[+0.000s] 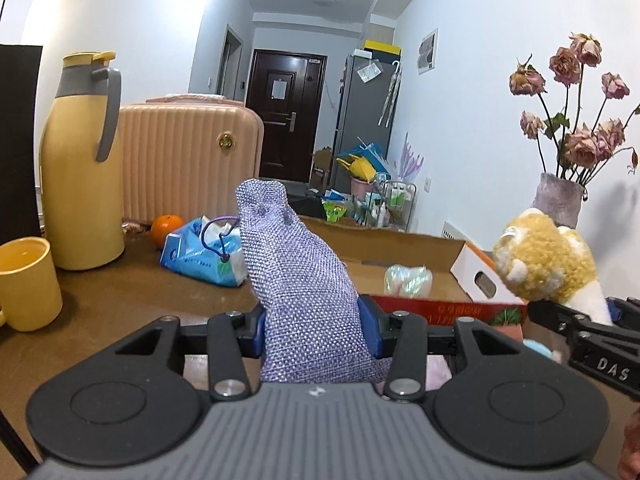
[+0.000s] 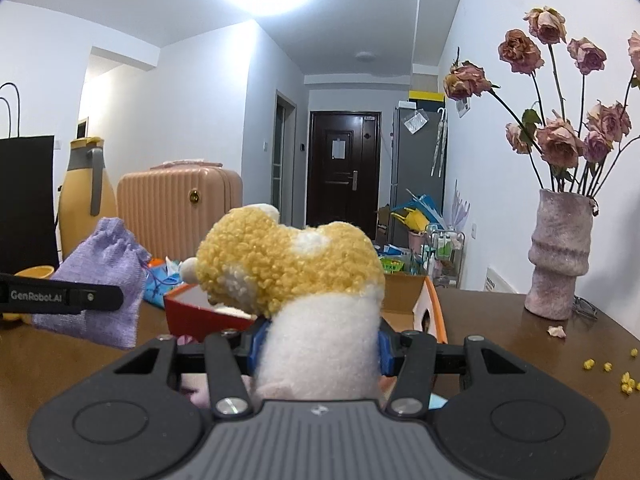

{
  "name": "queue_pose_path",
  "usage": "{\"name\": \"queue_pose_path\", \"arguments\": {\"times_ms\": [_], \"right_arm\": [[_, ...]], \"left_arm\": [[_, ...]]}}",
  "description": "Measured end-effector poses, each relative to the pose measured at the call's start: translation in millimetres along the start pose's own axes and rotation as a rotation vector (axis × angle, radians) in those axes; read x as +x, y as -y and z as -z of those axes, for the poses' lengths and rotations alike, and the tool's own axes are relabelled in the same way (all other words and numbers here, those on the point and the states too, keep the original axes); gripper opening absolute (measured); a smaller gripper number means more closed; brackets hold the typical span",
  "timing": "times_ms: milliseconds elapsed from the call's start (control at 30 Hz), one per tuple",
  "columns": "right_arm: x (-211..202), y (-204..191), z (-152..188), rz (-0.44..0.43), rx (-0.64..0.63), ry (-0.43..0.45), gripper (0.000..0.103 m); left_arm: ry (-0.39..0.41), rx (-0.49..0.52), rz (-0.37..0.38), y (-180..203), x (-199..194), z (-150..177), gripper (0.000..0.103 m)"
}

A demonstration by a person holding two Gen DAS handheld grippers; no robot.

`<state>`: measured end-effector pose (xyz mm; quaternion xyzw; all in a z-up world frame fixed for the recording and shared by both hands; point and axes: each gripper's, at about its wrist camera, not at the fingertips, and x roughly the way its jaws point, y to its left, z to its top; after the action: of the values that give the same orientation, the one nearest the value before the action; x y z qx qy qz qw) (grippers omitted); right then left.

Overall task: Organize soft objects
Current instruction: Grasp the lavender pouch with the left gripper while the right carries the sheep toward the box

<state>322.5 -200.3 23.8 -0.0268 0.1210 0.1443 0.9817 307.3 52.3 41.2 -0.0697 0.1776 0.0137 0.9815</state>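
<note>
1. Above the brown table [image 1: 120,292], your left gripper [image 1: 314,330] squeezes a purple bag [image 1: 296,280]; its bottom is hidden behind the gripper.
2. Your right gripper [image 2: 320,346] squeezes a yellow-and-white plush toy [image 2: 296,264], whose face you cannot see.
3. The open box [image 1: 400,248] lies behind both, partly hidden.

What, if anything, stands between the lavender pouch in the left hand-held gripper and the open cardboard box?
Nothing visible: the lavender pouch, clamped in the left hand-held gripper, is raised just before the cardboard box.
</note>
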Motion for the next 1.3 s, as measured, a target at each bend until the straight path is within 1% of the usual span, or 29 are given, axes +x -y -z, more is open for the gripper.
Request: {"name": "queue_pose_path", "arguments": {"times_ms": [333,733,1300], "right_arm": [[33.4,-3.3,-15.8,0.002,0.010,0.024,0.050],[66.9,4.8,-30.0,0.011,0.031,0.031,0.050],[103.0,14.7,-37.2,0.032,0.044,0.015,0.050]], "left_arm": [[0.022,-0.040,-0.010,5.6,30.4,-20.4,0.045],[0.046,-0.051,-0.018,15.1,62.2,-40.1,0.045],[0.051,-0.053,-0.021,21.9,101.8,-53.8,0.045]]}}
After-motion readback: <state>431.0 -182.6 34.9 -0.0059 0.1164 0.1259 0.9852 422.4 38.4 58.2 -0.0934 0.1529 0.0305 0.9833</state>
